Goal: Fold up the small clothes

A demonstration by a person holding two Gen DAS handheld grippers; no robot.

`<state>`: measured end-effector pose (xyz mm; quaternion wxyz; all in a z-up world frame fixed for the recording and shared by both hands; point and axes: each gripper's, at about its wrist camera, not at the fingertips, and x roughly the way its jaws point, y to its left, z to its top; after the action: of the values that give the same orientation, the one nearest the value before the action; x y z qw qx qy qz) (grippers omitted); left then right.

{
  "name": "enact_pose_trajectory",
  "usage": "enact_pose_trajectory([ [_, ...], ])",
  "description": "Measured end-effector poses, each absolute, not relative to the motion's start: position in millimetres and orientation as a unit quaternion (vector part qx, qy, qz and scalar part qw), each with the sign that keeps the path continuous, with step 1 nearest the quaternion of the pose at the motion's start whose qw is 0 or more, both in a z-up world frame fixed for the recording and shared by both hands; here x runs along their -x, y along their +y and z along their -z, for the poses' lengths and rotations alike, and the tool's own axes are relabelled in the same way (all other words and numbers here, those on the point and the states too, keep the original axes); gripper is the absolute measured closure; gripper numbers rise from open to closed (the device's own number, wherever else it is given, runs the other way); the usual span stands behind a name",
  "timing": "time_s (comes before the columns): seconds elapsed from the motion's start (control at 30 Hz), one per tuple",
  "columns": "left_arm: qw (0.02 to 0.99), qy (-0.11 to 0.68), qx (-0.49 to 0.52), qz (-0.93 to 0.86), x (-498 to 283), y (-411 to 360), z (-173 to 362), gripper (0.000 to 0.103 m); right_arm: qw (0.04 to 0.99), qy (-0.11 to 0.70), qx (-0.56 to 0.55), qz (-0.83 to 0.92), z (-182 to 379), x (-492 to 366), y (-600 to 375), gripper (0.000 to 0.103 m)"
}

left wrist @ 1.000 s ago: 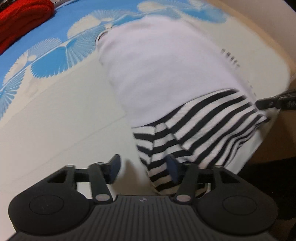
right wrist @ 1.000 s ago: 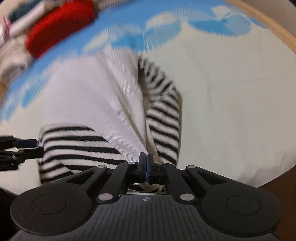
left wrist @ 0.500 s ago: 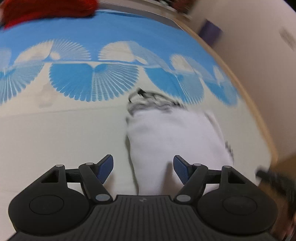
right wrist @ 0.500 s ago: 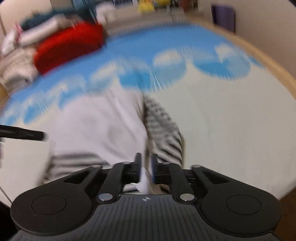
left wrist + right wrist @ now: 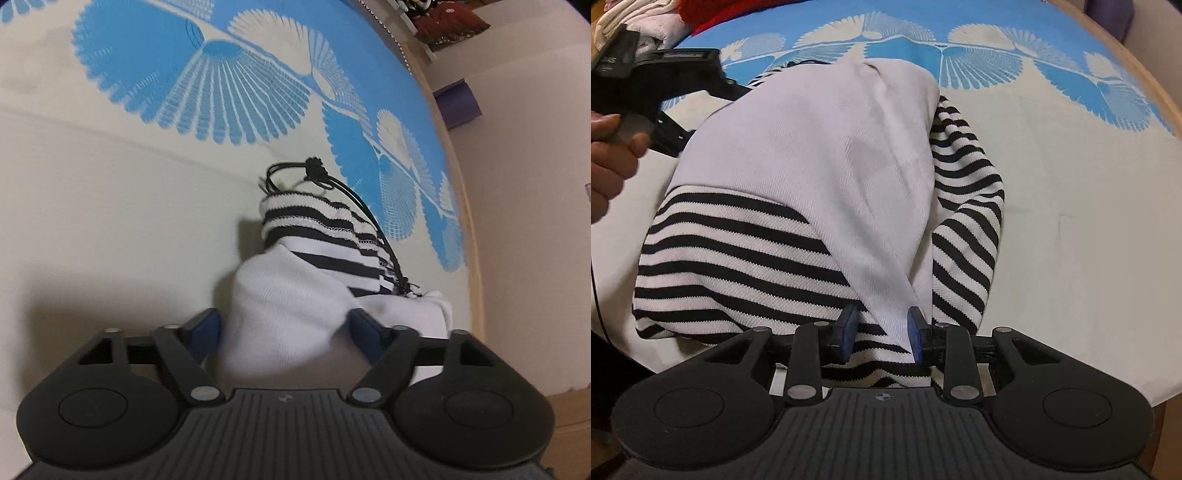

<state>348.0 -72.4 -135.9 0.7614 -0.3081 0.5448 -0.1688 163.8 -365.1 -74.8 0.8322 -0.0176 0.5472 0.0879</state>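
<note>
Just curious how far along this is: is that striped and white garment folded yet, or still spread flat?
Partly folded. In the right wrist view the garment has its white panel doubled over the stripes, and one striped sleeve still sticks out beside it.

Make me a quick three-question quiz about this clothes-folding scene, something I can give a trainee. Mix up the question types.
1. True or false: the garment is plain red all over.
2. In the left wrist view, what lies just beyond the striped waistband? A) a black drawstring cord B) a metal zip C) a row of buttons
3. Fill in: the bedspread under the garment is cream, printed with ___ fan shapes.

Key: 1 false, it is white with black-and-white striped parts. 2 A. 3 blue.
</note>
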Motion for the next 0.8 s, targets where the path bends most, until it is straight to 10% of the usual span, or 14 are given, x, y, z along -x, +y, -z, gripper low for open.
enact_pose_trajectory([
  [0.13, 0.776, 0.536, 0.276, 0.186, -348, -77, 126, 0.063, 0.830, 0.552, 0.020, -0.084, 72, -170, -357, 0.075],
  [0.2, 0.778, 0.531, 0.275, 0.195, -348, -71, 115, 0.072, 0.827, 0.555, 0.015, -0.088, 72, -172, -351, 0.093],
  [0.8, 0.894, 0.423, 0.128, 0.075, -295, 90, -16, 0.053, 0.817, 0.516, 0.082, -0.242, 50, -180, -173, 0.103],
])
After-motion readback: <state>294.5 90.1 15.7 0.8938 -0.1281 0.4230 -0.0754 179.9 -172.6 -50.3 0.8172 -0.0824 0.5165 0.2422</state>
